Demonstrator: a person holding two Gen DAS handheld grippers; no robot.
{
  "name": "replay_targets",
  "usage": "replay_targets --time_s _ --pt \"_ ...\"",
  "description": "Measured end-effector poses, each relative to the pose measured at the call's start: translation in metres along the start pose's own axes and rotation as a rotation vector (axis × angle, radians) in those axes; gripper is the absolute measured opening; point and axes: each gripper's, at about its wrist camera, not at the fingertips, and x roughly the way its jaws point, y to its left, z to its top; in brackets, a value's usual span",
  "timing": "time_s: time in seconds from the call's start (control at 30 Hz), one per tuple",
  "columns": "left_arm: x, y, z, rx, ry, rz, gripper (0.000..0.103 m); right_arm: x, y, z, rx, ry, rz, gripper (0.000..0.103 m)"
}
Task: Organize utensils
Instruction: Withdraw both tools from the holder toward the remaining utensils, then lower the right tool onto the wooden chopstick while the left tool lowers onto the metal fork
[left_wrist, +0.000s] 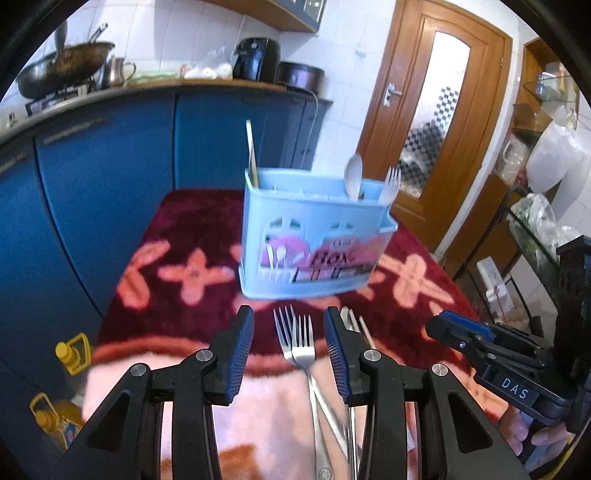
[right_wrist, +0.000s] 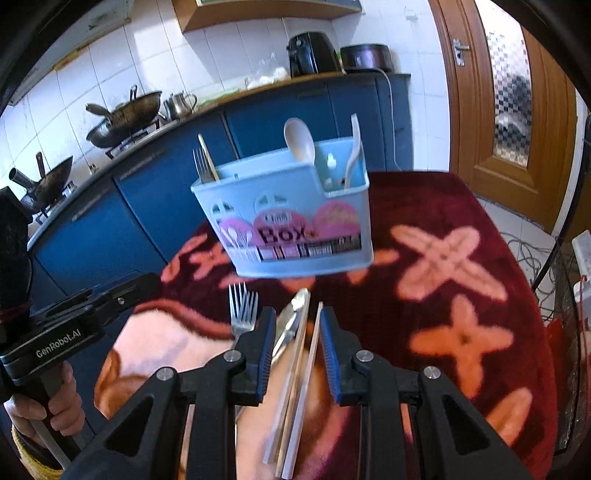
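Observation:
A light blue utensil box (left_wrist: 314, 236) (right_wrist: 291, 218) stands on the red flowered cloth (left_wrist: 184, 229) (right_wrist: 461, 258). It holds a white spoon (left_wrist: 354, 175) (right_wrist: 300, 140), a white fork (left_wrist: 390, 184), a chopstick (left_wrist: 252, 155) and a metal fork (right_wrist: 201, 164). Two metal forks (left_wrist: 297, 339) (right_wrist: 243, 306) lie on the cloth between my left gripper's (left_wrist: 290, 350) open jaws. My right gripper (right_wrist: 297, 343) is open over a metal utensil (right_wrist: 291, 321) and pale chopsticks (right_wrist: 308, 354). It also shows in the left wrist view (left_wrist: 454, 328).
Blue cabinets (left_wrist: 110, 166) (right_wrist: 129, 214) stand behind the table, with woks (right_wrist: 122, 118), a kettle and appliances on the counter. A wooden door (left_wrist: 436, 110) is at the right. Yellow bottles (left_wrist: 72, 352) sit on the floor at left; a rack with bags (left_wrist: 535, 229) at right.

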Motion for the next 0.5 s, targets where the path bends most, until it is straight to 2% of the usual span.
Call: replay_targets --time_s 0.5 --pt "0.053 -0.007 -0.039 0.017 0.152 -0.026 0.040 0.045 -0.018 -0.029 0.038 0.147 -0.032 0.028"
